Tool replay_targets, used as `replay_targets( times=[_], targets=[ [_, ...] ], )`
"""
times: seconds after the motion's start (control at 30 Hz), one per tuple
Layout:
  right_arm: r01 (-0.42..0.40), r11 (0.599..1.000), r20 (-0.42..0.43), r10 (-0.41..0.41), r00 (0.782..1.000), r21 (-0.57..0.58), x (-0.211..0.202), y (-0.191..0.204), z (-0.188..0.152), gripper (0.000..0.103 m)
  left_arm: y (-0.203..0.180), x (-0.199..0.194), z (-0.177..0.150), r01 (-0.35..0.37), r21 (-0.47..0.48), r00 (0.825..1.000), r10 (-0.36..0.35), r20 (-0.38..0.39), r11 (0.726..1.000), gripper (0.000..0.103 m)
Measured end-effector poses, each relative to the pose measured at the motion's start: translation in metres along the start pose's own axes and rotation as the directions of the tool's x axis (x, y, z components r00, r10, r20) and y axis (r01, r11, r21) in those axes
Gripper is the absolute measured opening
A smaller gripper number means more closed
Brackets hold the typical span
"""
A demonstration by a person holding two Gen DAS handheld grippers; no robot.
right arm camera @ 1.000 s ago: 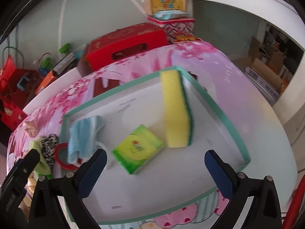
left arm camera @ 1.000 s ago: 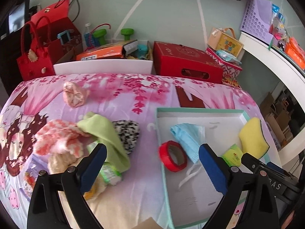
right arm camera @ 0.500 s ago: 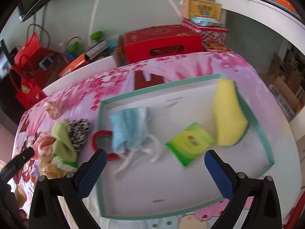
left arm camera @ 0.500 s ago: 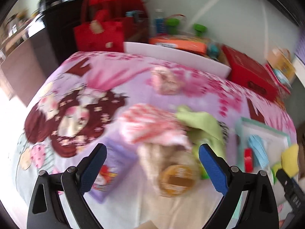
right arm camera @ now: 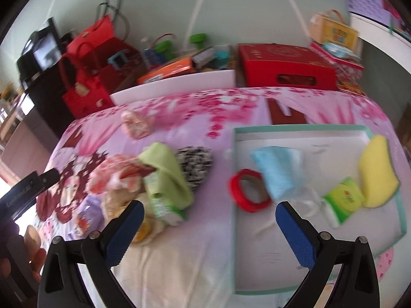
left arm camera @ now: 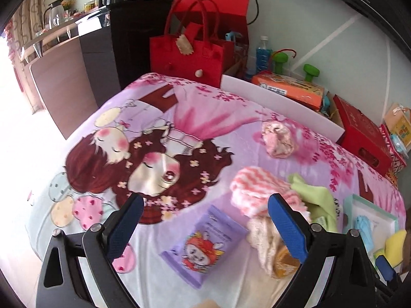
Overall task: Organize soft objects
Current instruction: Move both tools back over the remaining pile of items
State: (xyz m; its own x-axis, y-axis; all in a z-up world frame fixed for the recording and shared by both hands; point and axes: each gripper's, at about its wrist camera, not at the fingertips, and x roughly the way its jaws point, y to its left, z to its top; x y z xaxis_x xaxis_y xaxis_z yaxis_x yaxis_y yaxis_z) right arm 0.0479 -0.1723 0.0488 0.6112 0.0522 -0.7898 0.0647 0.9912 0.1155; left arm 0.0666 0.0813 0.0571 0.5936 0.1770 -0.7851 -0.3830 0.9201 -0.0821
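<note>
tray (left arm camera: pixel 373 208): left wrist view only catches its near corner, rest runs off the right edge
yellow sponge (left arm camera: pixel 397 243): clipped by that same edge
orange-lidded thing (left arm camera: pixel 283 259): half buried under the cream cloth (left arm camera: pixel 264 241), can't tell what it is
right wrist view: smeared all over, print on the green tissue pack (right arm camera: pixel 344 200) unreadable
purple packet (right arm camera: pixel 88 209): just a blur there

A bed with a pink cartoon blanket (left arm camera: pixel 179 118) holds everything. On it lie a pink cloth ball (left arm camera: pixel 278 138), a heap of soft cloths (right arm camera: pixel 154 174) (pink, green, spotted), a purple packet (left arm camera: pixel 203 243) and a white tray (right arm camera: pixel 385 238). A red tape ring (right arm camera: pixel 250 191) leans over the tray's edge.
</note>
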Motion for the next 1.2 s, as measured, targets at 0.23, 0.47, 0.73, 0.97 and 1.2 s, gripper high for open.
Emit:
replay_targets(
  times=[0.23, 0.47, 0.73, 0.97, 1.2],
  targets=[
    [-0.072, 0.996, -0.015, 0.071, 0.997, -0.047, 0.012, 0.034, -0.005, 0.103, 0.024, 0.007, -0.003, -0.025, -0.014, 1.0, 0.025, -0.016, 1.0, 0.097],
    [-0.105, 0.989, -0.088, 0.096, 0.992, -0.103, 0.032, 0.061, -0.019, 0.103, 0.036, 0.03, -0.013, 0.016, -0.024, 0.994, -0.019, -0.109, 1.0, 0.097],
    [-0.109, 0.979, -0.137, 0.086, 0.987, -0.17, 0.046, 0.086, -0.035, 0.102, 0.026, 0.052, -0.026, 0.027, 0.056, 0.979, -0.015, -0.203, 0.998, 0.097],
    [-0.102, 0.978, -0.152, 0.075, 0.986, -0.182, 0.053, 0.087, -0.036, 0.092, 0.013, 0.064, -0.032, 0.041, 0.12, 0.966, -0.009, -0.258, 0.992, 0.097],
    [-0.113, 0.974, -0.162, 0.081, 0.983, -0.197, 0.057, 0.093, -0.038, 0.085, 0.005, 0.071, -0.038, 0.081, 0.153, 0.955, -0.033, -0.294, 0.985, 0.097]
  ],
)
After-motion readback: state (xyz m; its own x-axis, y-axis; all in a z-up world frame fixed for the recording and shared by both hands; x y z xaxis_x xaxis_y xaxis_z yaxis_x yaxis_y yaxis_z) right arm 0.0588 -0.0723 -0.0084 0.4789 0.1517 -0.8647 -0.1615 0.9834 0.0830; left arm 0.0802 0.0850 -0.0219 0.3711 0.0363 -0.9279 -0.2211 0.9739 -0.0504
